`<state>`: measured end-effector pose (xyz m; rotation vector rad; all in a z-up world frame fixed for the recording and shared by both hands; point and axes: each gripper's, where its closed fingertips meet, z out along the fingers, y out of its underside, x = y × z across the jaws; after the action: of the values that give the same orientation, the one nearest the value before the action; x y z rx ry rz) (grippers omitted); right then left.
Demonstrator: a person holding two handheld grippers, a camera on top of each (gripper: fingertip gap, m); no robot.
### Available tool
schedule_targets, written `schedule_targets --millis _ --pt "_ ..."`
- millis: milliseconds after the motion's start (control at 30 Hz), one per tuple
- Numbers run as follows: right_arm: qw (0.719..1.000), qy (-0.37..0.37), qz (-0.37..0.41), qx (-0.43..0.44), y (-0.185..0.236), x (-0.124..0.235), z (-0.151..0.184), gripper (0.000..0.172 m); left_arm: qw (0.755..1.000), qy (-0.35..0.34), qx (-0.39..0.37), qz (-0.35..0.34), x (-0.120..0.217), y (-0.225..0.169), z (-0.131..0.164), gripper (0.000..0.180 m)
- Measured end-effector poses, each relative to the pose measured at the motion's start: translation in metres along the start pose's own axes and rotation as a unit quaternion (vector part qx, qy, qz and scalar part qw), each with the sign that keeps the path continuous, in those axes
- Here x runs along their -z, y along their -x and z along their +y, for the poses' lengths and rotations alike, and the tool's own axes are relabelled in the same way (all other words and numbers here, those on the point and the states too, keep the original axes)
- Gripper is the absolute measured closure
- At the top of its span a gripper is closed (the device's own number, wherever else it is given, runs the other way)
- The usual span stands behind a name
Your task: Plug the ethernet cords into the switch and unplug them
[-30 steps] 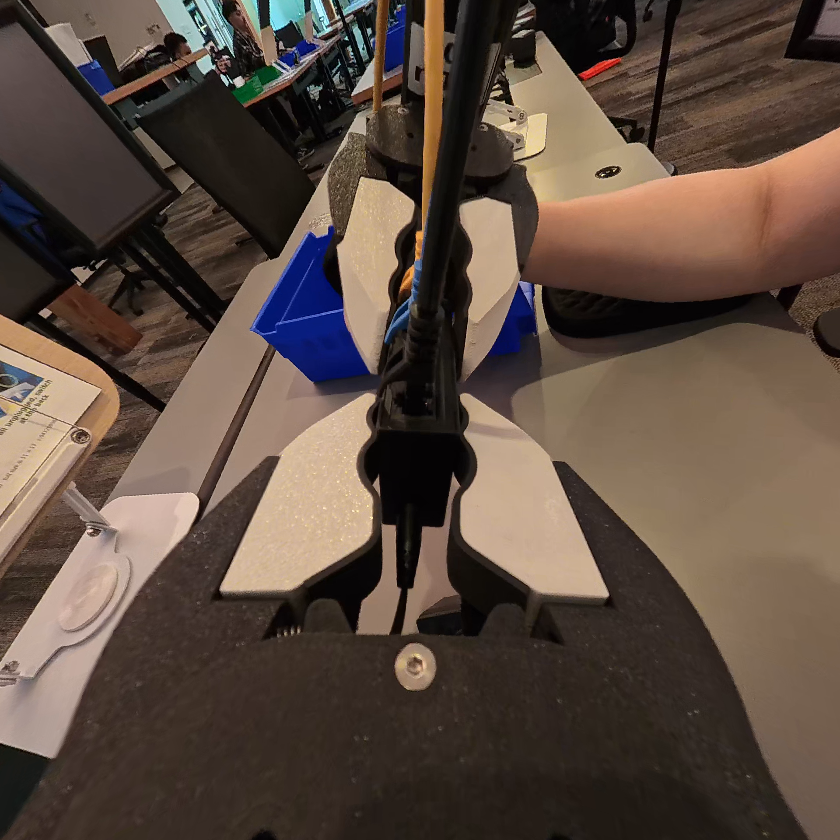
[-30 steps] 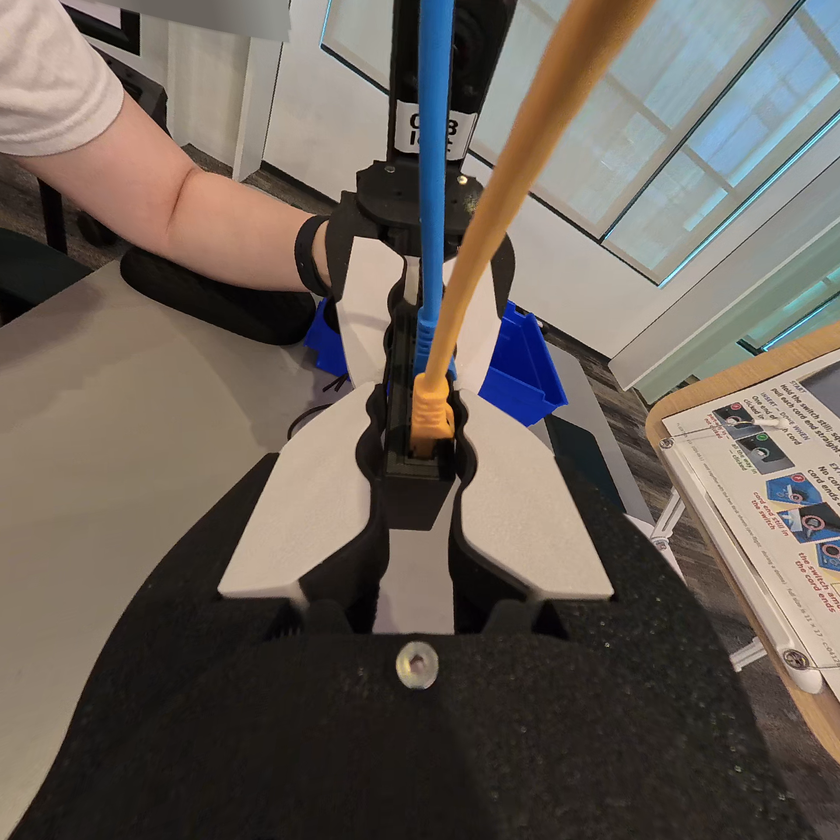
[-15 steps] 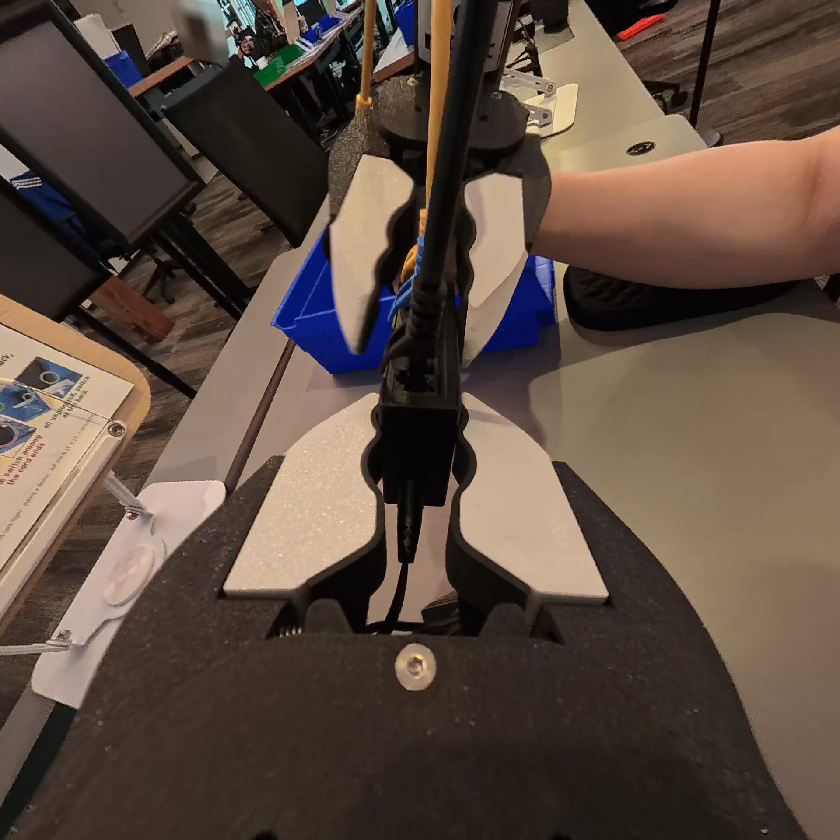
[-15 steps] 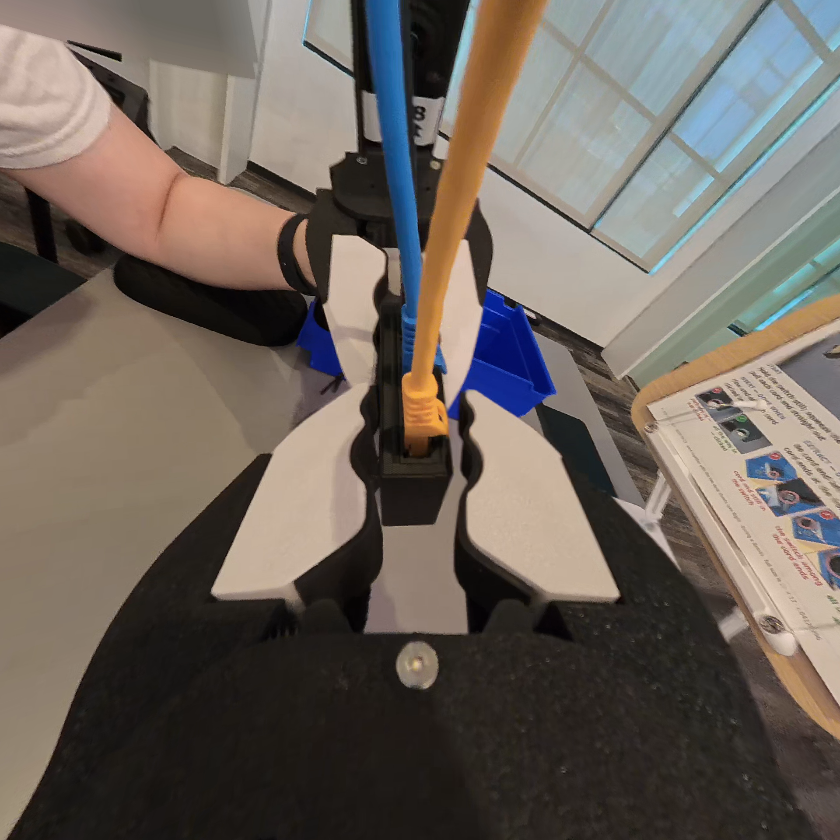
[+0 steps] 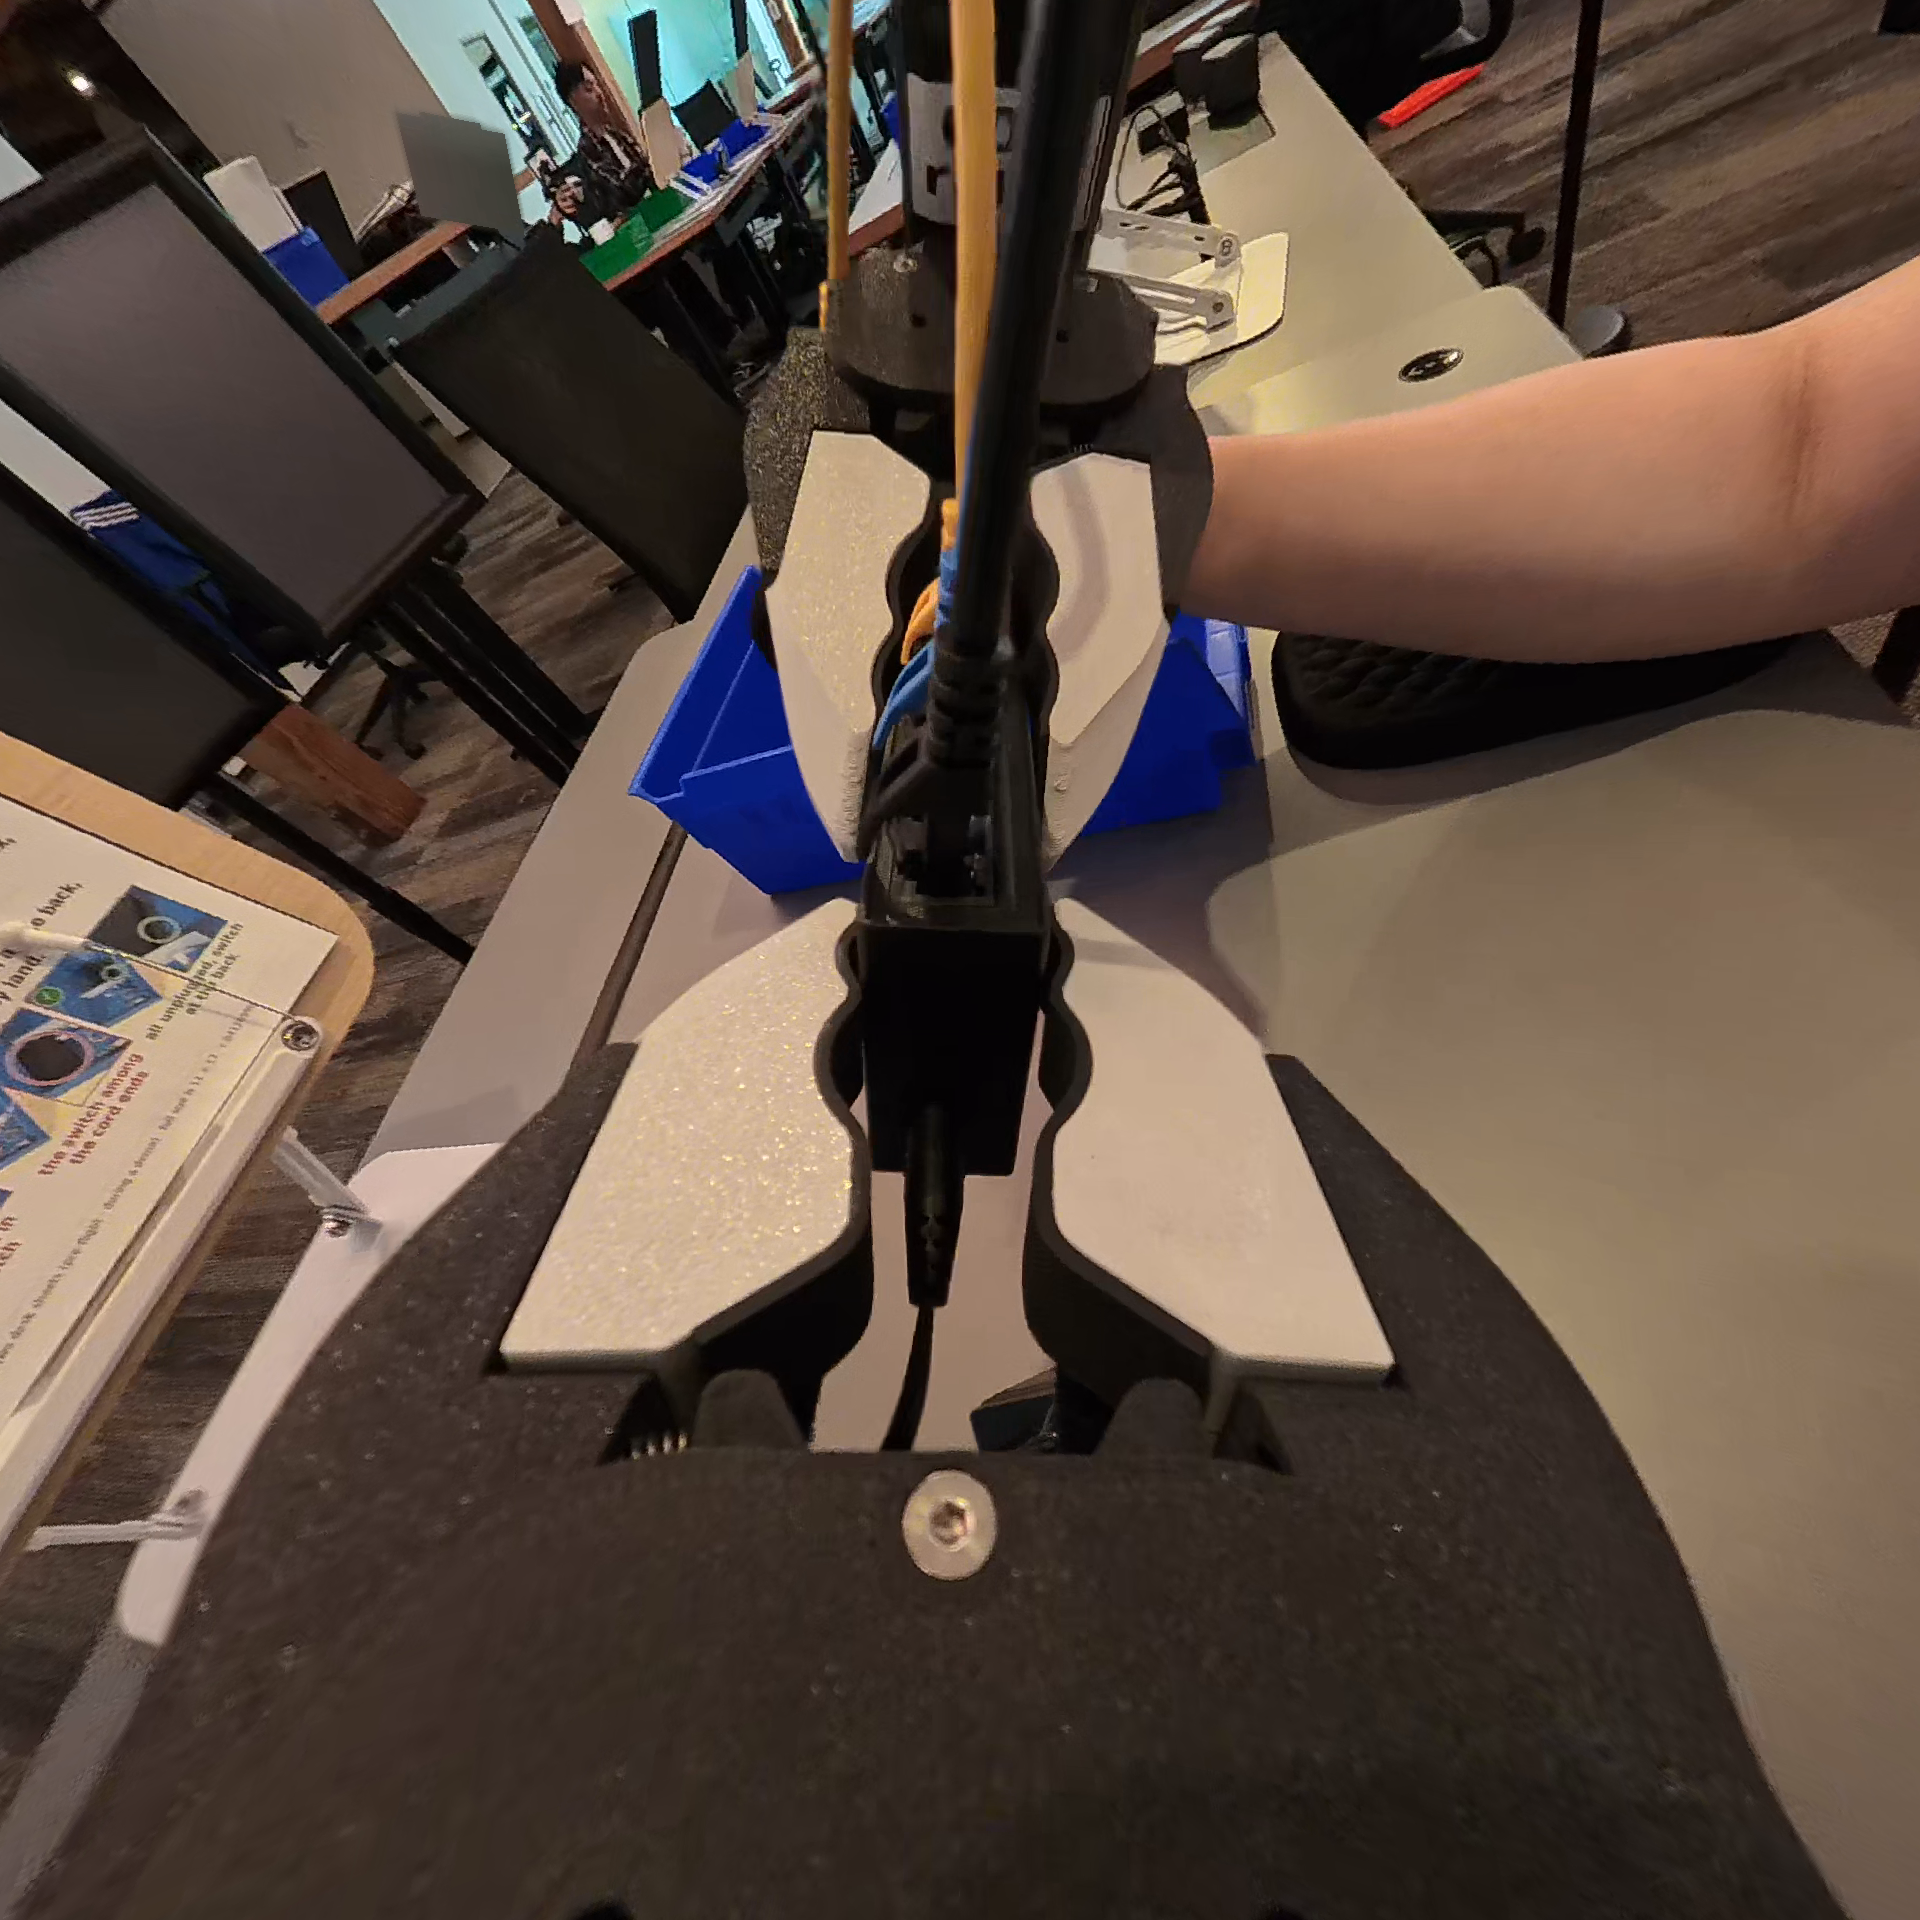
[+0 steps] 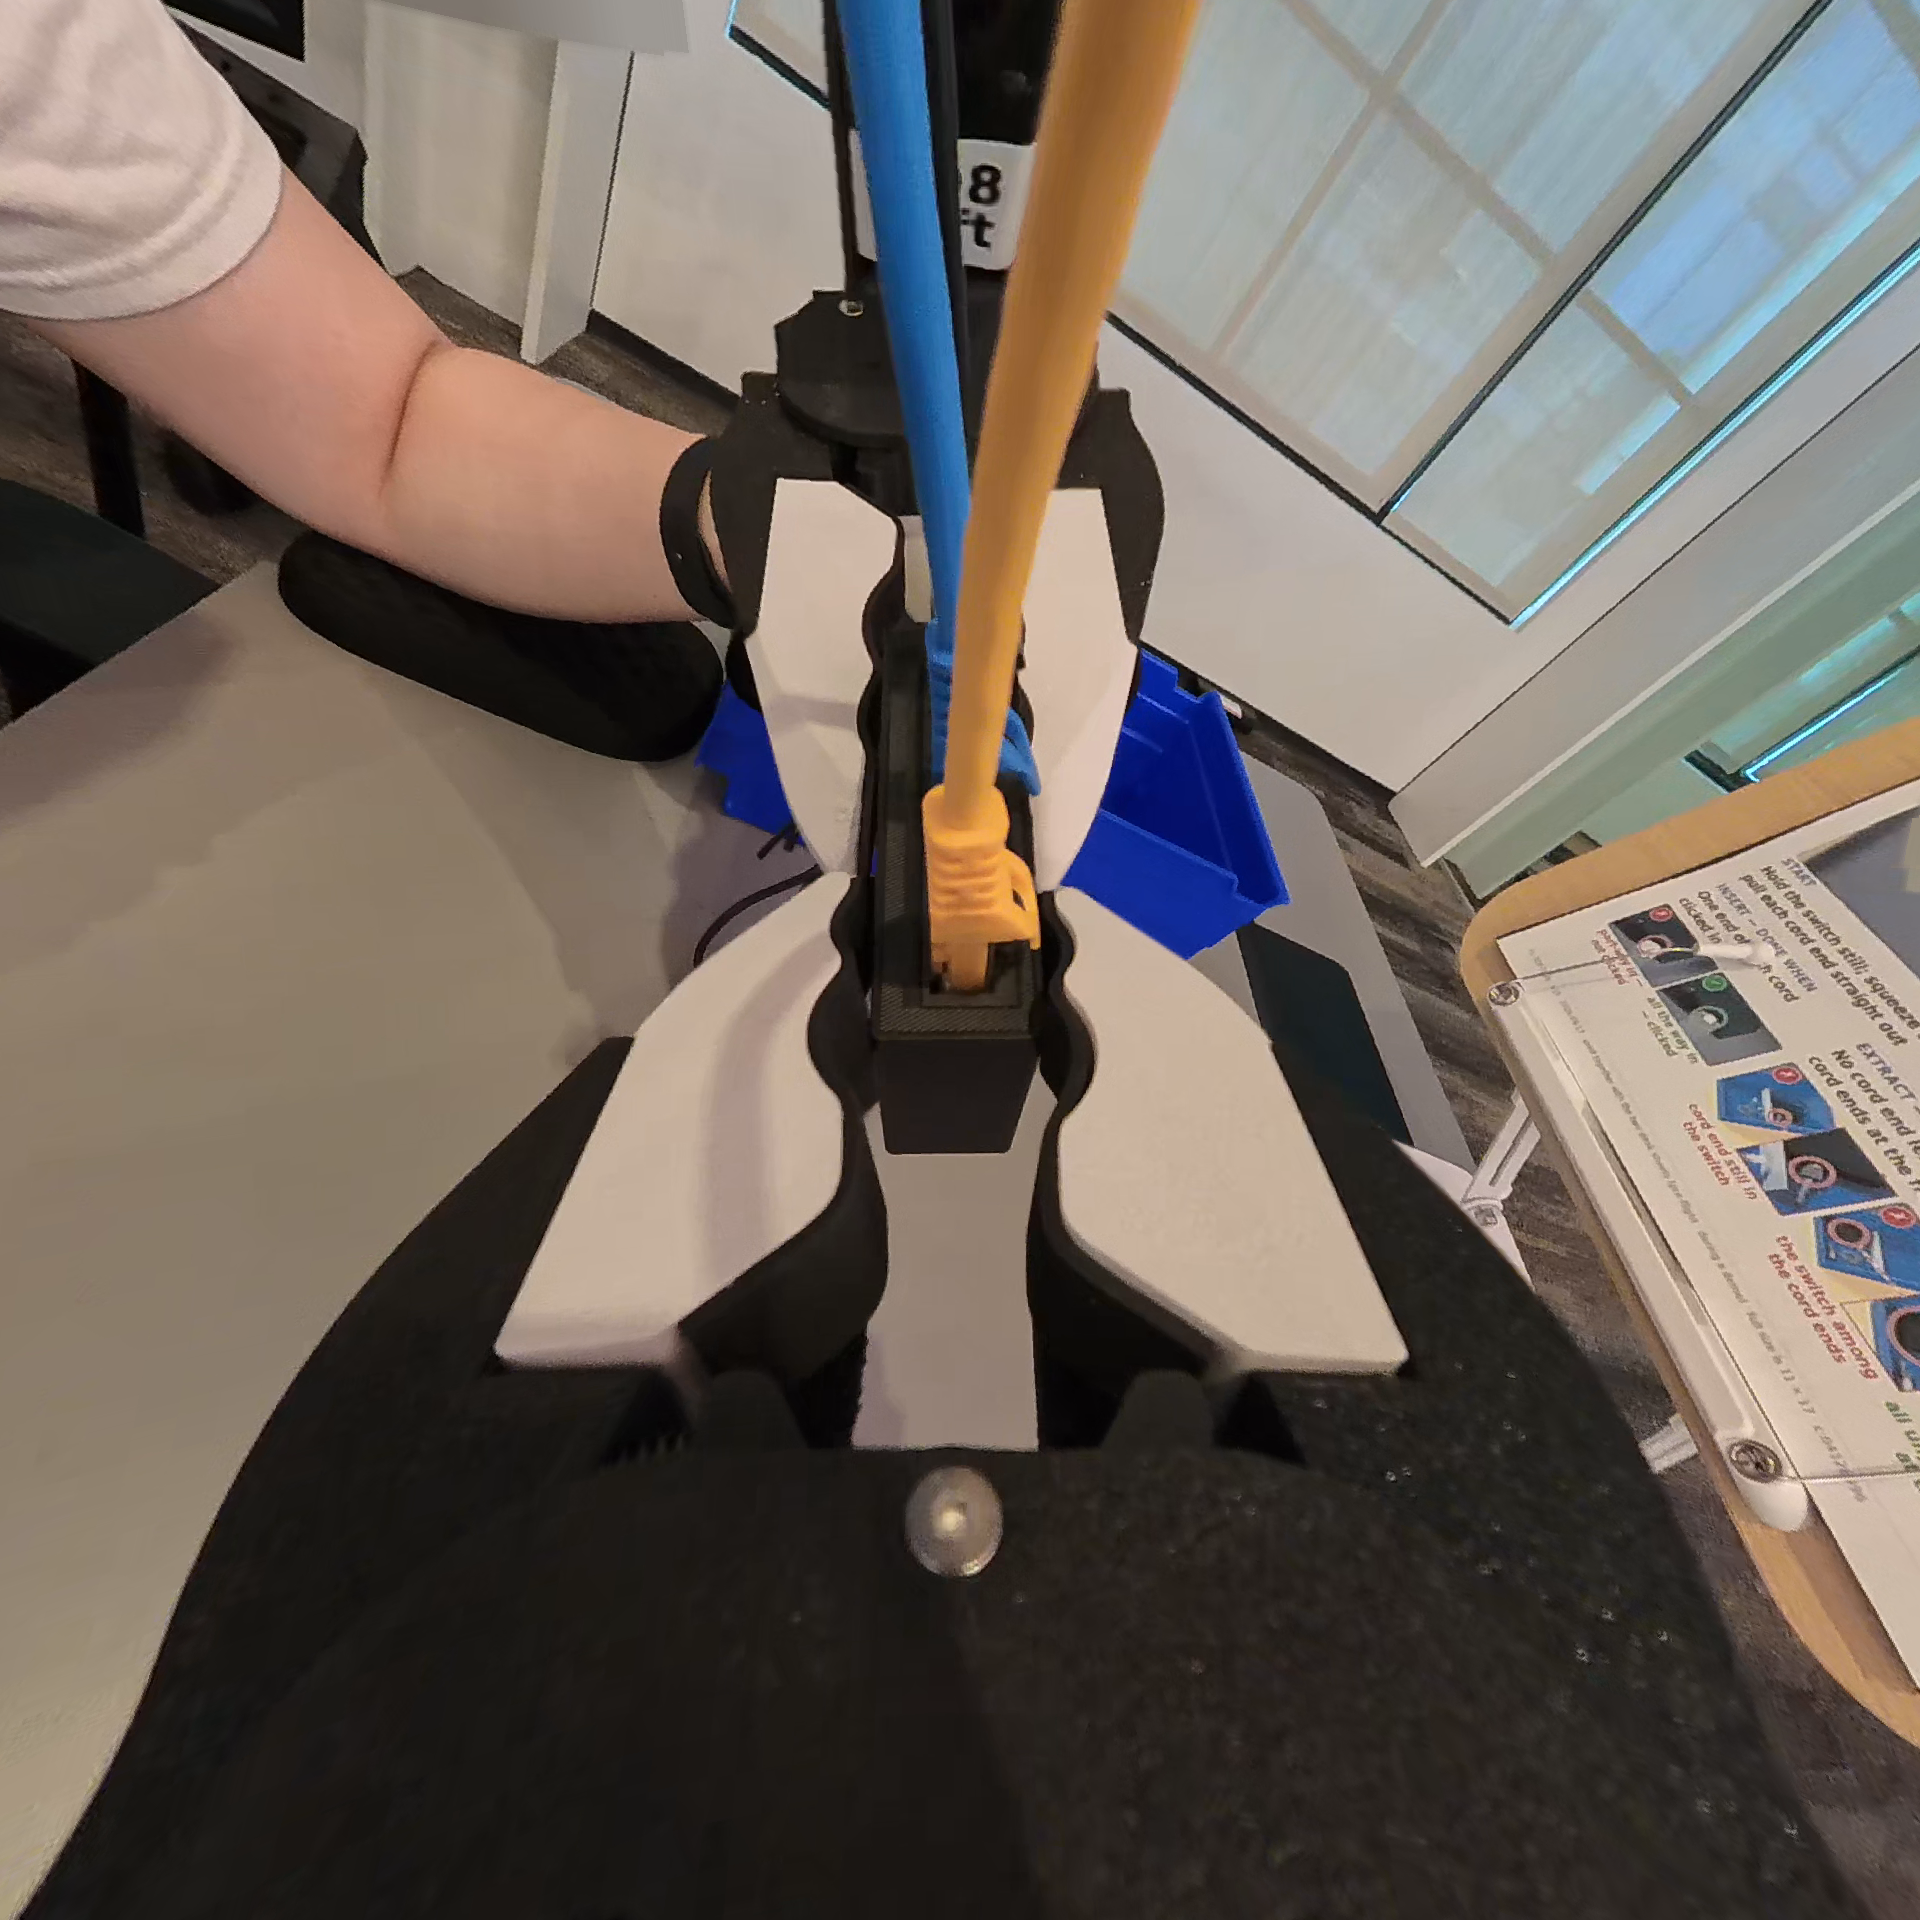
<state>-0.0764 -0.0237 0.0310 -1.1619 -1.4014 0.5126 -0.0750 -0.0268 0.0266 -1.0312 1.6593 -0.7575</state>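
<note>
A black switch (image 5: 951, 1023) is held in the air between my two grippers, one at each end. My left gripper (image 5: 951, 935) is shut on its near end, pads pressed on both sides. A black cord (image 5: 987, 582) is plugged into the port closest to it, and a thin black lead (image 5: 928, 1226) leaves the near end. My right gripper (image 6: 951, 935) is shut on the other end of the switch (image 6: 951, 1081). An orange cord's plug (image 6: 977, 894) sits in the port closest to it, and a blue cord (image 6: 914, 416) is plugged in behind. All cords run upward.
A blue bin (image 5: 727, 790) stands on the grey table (image 5: 1558, 1039) beneath the switch; it also shows in the right wrist view (image 6: 1174, 842). A person's arm (image 5: 1558, 499) lies over a black pad (image 5: 1507, 707). A wooden side table with an instruction sheet (image 6: 1766, 1091) is close by. My two grippers' fingertips are within a few centimetres of each other.
My right jaws loosened a little around the switch half a second ago and have closed on it again. My left gripper kept its hold. Both views shifted slightly.
</note>
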Motion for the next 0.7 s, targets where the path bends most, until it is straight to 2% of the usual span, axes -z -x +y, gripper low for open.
schedule_targets --millis 267,433,600,700 --pt "1.0 -0.005 -0.006 -0.015 0.0 0.0 0.004 0.143 1.0 0.018 -0.002 -0.008 -0.002 0.001 0.004 0.153" --pt "0.999 0.003 0.035 -0.031 -0.014 0.004 0.012 0.139 0.998 0.04 -0.004 -0.042 -0.002 0.013 0.011 0.153" --pt "0.988 0.023 0.099 -0.113 -0.044 0.024 0.027 0.125 0.989 0.072 -0.005 -0.13 0.019 0.049 0.02 0.153" --pt "0.979 0.037 0.125 -0.159 -0.055 0.037 0.032 0.121 0.972 0.1 -0.037 -0.208 0.035 0.072 0.022 0.154"
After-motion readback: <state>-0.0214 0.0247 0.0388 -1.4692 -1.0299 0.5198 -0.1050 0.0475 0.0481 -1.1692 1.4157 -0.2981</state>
